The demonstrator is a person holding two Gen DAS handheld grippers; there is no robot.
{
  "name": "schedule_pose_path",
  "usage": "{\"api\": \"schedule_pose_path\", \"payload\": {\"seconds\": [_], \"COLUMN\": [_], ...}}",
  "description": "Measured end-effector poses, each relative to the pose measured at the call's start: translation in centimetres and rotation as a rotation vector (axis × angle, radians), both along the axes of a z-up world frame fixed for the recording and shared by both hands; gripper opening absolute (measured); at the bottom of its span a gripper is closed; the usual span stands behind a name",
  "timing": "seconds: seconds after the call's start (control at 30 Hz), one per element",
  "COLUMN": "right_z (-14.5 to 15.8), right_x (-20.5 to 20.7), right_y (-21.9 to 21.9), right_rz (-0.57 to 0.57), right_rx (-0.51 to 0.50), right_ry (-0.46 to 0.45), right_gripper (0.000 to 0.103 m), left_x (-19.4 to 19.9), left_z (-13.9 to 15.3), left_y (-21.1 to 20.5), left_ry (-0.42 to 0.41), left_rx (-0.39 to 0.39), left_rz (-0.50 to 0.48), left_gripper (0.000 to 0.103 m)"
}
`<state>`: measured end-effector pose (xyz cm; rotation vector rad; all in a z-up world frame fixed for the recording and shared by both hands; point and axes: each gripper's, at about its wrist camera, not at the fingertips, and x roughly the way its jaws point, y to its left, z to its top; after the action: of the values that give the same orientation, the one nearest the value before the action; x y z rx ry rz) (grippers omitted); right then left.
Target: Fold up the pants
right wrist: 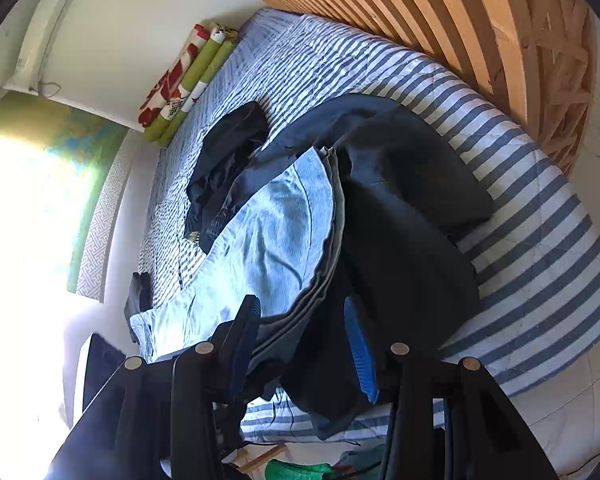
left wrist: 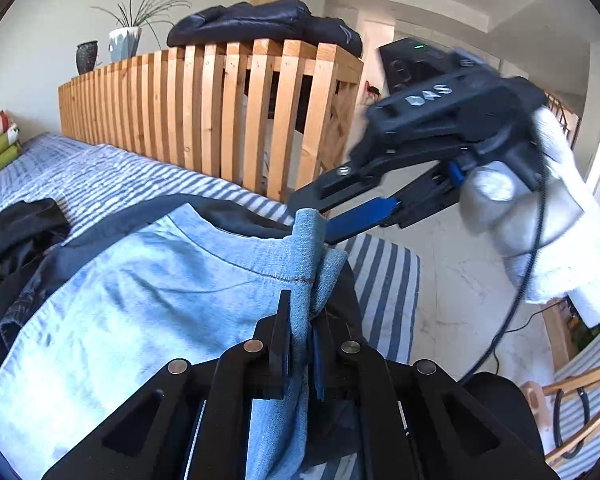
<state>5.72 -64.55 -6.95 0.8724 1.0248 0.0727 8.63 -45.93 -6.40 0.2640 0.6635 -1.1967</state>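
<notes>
Hand-held gripper [left wrist: 300,332] pinches jeans [left wrist: 140,280] atop dark garments [right wrist: 400,220].

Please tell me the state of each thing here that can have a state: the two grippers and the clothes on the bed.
left gripper: shut on the light blue jeans edge.
right gripper: open, fingertips at the jeans' corner.
light blue jeans: spread flat over dark clothes, one corner lifted.
dark pants: unfolded, lying under the jeans.
black garment: crumpled on the bed.

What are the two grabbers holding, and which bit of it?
The left gripper pinches the light blue jeans at a bunched edge. The right gripper is open, holding nothing.
</notes>
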Motion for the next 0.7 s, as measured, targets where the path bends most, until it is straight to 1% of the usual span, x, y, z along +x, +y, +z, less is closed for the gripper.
{"api": "schedule_pose_path", "payload": {"seconds": [0.03, 0.1, 0.17, 0.2, 0.27, 0.33, 0.4, 0.43, 0.47, 0.5, 0.53, 0.57, 0.6, 0.7], "right_z": [-0.6, -0.8, -2.1, -2.1, -3.3, -4.5, -5.4, -5.4, -5.1, -4.7, -4.1, -2.2, -2.2, 2.0], "right_x": [1.1, 1.6, 3.2, 3.2, 4.3, 5.5, 6.3, 6.5, 6.6, 6.6, 6.8, 7.1, 7.1, 8.2], "right_y": [0.1, 0.0, -0.2, -0.2, -0.3, 0.0, 0.3, 0.5, 0.6, 0.9, 1.3, 2.3, 2.3, 4.9], "right_rz": [0.012, 0.011, 0.006, 0.006, -0.003, 0.007, 0.009, 0.008, -0.006, -0.009, 0.000, -0.006, -0.006, 0.009], "right_rx": [0.038, 0.055, 0.090, 0.090, 0.135, 0.157, 0.153, 0.143, 0.118, 0.102, 0.097, 0.025, 0.025, -0.075], "right_ry": [0.014, 0.022, 0.052, 0.052, 0.072, 0.105, 0.136, 0.139, 0.138, 0.130, 0.114, 0.085, 0.085, 0.004], "right_gripper": [0.045, 0.051, 0.052, 0.052, 0.055, 0.055, 0.054, 0.043, 0.034, 0.020, 0.009, 0.009, 0.007, 0.006], "left_x": [0.2, -0.1, -0.7, -1.1, -1.9, -2.0, -2.0, -2.2, -2.1, -2.0, -2.2, -2.4, -2.2, -1.4], "left_z": [0.1, 0.2, 0.3, 0.4, 0.5, 0.7, 1.2, 1.6, 1.9, 2.2, 2.6, 3.1, 3.6, 5.7], "left_y": [0.0, 0.1, 0.1, 0.2, 0.4, 0.7, 1.4, 1.9, 2.3, 2.8, 3.3, 3.8, 4.5, 7.3], "left_ry": [-0.007, -0.020, -0.040, -0.060, -0.090, -0.098, -0.082, -0.069, -0.056, -0.047, -0.045, -0.044, -0.042, -0.025], "left_rx": [0.000, -0.003, -0.001, 0.003, 0.008, -0.002, -0.023, -0.035, -0.047, -0.060, -0.073, -0.088, -0.106, -0.183], "left_rz": [0.002, -0.001, -0.011, -0.015, -0.025, -0.024, -0.018, -0.013, -0.006, 0.000, 0.010, 0.018, 0.030, 0.087], "left_gripper": [0.007, 0.007, 0.007, 0.007, 0.007, 0.007, 0.007, 0.007, 0.007, 0.007, 0.007, 0.007, 0.007, 0.007]}}
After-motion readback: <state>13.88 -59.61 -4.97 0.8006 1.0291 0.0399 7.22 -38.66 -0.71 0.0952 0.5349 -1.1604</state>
